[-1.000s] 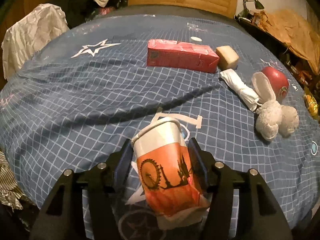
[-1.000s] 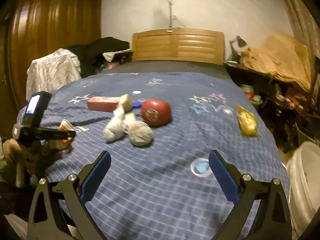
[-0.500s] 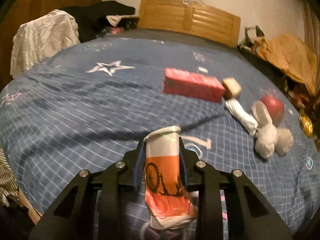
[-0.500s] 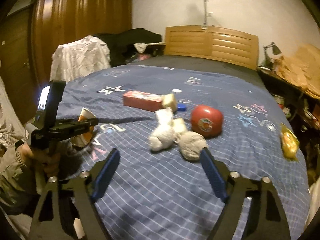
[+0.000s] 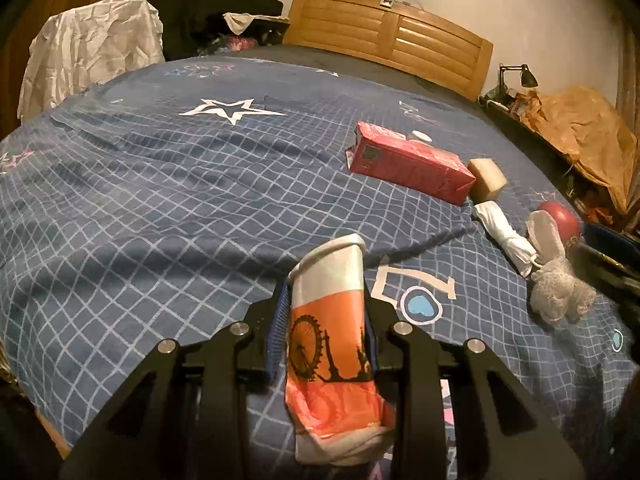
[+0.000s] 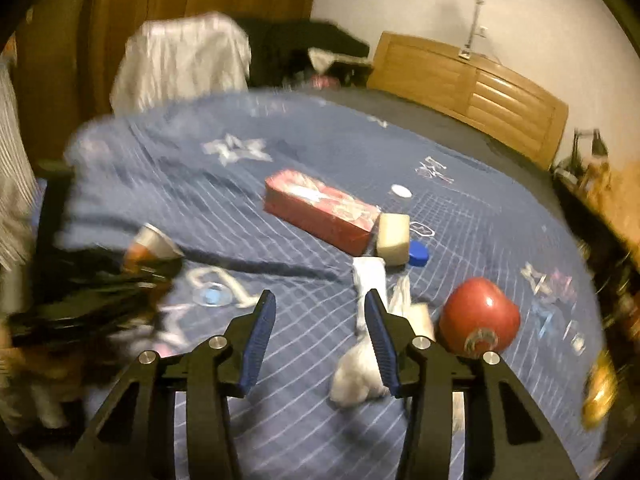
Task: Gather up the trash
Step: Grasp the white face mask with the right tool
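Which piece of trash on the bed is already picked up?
The orange and white paper cup, squeezed between the left tongs. The red carton, the beige block and the white wad lie loose on the blue cover.

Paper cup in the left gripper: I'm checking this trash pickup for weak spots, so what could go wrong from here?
1. The paper cup is squashed between the left gripper pads, its base crumpled; it may slip out.
2. The right gripper jaws are closing with nothing between them, right beside the white tissue bundle and grey fluffy toy; it could snag the toy.
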Demonstrator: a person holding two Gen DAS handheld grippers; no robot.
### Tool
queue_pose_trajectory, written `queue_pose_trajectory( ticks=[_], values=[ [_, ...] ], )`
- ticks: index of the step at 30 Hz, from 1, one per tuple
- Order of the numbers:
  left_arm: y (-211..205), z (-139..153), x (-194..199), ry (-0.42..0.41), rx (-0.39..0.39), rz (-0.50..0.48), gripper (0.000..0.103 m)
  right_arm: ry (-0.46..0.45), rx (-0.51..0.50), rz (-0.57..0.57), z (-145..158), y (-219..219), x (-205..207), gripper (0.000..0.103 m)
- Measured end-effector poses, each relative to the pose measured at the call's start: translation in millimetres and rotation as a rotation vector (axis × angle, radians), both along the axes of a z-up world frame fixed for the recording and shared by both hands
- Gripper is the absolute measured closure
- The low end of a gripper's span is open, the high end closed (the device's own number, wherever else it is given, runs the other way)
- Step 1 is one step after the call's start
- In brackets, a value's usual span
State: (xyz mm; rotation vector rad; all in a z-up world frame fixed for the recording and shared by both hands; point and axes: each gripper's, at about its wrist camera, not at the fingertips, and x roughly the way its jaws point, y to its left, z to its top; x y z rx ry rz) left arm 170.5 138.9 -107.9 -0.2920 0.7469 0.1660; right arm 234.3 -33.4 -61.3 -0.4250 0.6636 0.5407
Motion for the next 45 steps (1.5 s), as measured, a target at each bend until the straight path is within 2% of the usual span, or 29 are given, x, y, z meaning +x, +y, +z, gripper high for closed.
queue_pose_trajectory(
  ticks=[4,7,10,12,14,15,16,18,20,21,24,26,29,33,36,37,38,40,41,43,45],
  values=[
    [5,-3,1,-0.005,-0.018,-0.009,0.073,-0.050,-0.218,-0.032,-25,33,28,0.055],
    [10,-4,2,-0.006,-0.029,-0.015,0.073,-0.054,-0.312,-0.067,-39,46,48,0.055],
    [11,-5,3,-0.007,-0.037,-0.020,0.073,-0.017,-0.360,-0.110,-55,49,67,0.055],
    [11,-5,3,-0.007,-0.040,-0.021,0.072,0.045,-0.328,-0.132,-64,44,77,0.062],
    [12,-5,4,-0.005,-0.040,-0.022,0.072,0.060,-0.297,-0.130,-64,41,78,0.077],
    [12,-5,4,-0.005,-0.039,-0.022,0.072,0.054,-0.280,-0.115,-61,41,75,0.077],
    [12,-5,4,-0.005,-0.039,-0.023,0.072,0.058,-0.213,-0.074,-52,39,69,0.077],
    [12,-5,5,-0.004,-0.038,-0.023,0.072,0.025,-0.088,-0.021,-22,31,50,0.078],
    [12,-5,5,-0.003,-0.035,-0.023,0.072,0.037,0.100,0.033,17,12,27,0.077],
    [11,-5,5,-0.002,-0.034,-0.023,0.072,0.045,0.206,0.047,40,-3,14,0.077],
    [11,-6,6,-0.001,-0.031,-0.024,0.072,0.079,0.435,0.071,89,-57,-22,0.077],
    [10,-6,6,0.001,-0.026,-0.023,0.071,0.109,0.480,0.038,103,-89,-39,0.077],
    [10,-6,7,0.003,-0.021,-0.023,0.070,0.171,0.461,-0.067,93,-131,-55,0.077],
    [8,-5,9,0.010,-0.003,-0.023,0.070,0.274,0.344,-0.292,31,-189,-76,0.077],
    [5,-4,10,0.017,0.017,-0.021,0.070,0.311,0.296,-0.387,-12,-210,-81,0.076],
    [4,-4,10,0.021,0.025,-0.022,0.070,0.318,0.290,-0.400,-24,-208,-81,0.073],
    [4,-4,10,0.023,0.028,-0.022,0.069,0.337,0.292,-0.411,-35,-211,-81,0.064],
    [2,-4,11,0.031,0.044,-0.023,0.069,0.329,0.324,-0.400,-46,-204,-92,0.056],
    [1,-4,12,0.034,0.051,-0.023,0.068,0.307,0.328,-0.396,-46,-204,-97,0.045],
    [-1,-4,12,0.042,0.069,-0.026,0.066,0.242,0.317,-0.388,-40,-205,-111,0.032],
    [-3,-4,13,0.050,0.084,-0.032,0.065,0.202,0.323,-0.368,-35,-209,-124,0.029]
  ],
)
